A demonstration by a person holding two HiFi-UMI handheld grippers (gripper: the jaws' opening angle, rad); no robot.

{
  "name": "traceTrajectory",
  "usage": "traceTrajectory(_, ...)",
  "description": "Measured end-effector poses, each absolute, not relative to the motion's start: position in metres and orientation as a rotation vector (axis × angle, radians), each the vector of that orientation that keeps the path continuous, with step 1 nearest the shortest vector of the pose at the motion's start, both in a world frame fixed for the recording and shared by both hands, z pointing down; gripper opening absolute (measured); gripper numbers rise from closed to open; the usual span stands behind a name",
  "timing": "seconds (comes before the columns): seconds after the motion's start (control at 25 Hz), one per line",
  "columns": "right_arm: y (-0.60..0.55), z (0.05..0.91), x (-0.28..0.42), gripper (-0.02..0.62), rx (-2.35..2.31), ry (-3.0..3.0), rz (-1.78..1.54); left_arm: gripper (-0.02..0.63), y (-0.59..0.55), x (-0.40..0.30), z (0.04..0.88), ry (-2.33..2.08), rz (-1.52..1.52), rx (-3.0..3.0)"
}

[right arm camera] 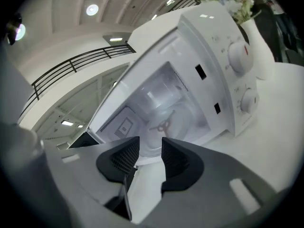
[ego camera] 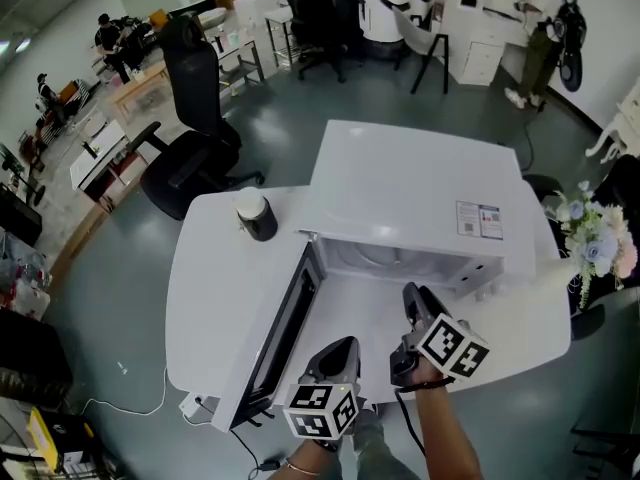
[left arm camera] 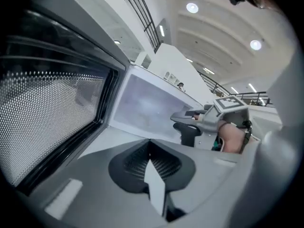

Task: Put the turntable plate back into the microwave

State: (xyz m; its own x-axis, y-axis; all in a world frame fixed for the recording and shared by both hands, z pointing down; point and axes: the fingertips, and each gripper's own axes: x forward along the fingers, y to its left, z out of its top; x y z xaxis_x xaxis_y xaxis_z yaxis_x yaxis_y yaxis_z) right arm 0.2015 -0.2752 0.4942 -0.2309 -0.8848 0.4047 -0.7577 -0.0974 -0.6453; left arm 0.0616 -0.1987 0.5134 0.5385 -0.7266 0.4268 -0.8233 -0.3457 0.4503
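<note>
Only the right gripper view shows the turntable plate [right arm camera: 167, 121] inside the microwave [ego camera: 420, 193]. Left gripper [left arm camera: 150, 145] clenched, empty. Right gripper [right arm camera: 150, 145] jaws apart, empty. Both tilt slightly down.

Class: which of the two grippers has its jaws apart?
The right gripper; its jaws show a gap, while those of the left gripper press together.

Hiding most of the plate [ego camera: 376, 258] under the microwave [ego camera: 420, 178] roof in head view. Blurring its glass rim in right gripper view. Cropping the door [left arm camera: 47, 108] at the left gripper view's edge. Leaving the label [ego camera: 478, 220] print too small for reading.
</note>
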Motion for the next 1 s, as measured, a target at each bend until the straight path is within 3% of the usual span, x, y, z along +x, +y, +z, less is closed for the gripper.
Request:
traceTrajectory(0.2, -0.252, 0.461, 0.202, 0.143, -1.864, 2.116, -1.092, 0.0, -0.202, 0.063, 0.493, -1.235, 0.18, 2.178)
traceTrajectory(0.56, -0.206, 0.415, 0.212, 0.017, -1.934, 2.133, -0.957, 0.0, -0.21, 0.074, 0.444, -1.204, 0.142, 2.289)
traceTrajectory(1.0, -0.152, 0.384, 0.228, 0.011, -2.057, 2.101, -0.801, 0.0, -0.22, 0.066, 0.399, -1.234, 0.112, 2.357)
